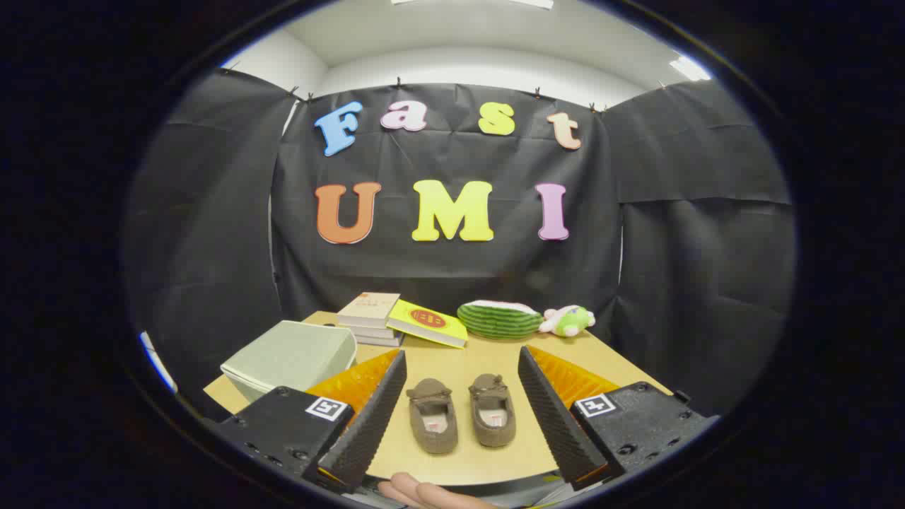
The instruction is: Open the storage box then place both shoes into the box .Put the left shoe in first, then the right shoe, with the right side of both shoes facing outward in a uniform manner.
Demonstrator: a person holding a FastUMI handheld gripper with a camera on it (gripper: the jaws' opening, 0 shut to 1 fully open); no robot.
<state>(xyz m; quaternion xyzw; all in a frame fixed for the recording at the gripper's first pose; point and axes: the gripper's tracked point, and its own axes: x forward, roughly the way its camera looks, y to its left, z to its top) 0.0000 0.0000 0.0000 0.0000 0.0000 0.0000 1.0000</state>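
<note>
The gripper (pixel 461 403) hangs spread wide, holding nothing, both shoes (pixel 462 413) between its fingers; grabbing one before opening the closed storage box (pixel 291 359) breaks the order.

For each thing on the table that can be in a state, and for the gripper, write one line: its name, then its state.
Pale green storage box: lid shut, left of the fingers.
Pair of brown slipper shoes: side by side on the table, outside the box, toes pointing away.
Yellow book: closed, leaning on the book stack.
Stack of pale books: closed.
Gripper: fingers open, holding nothing.
</note>
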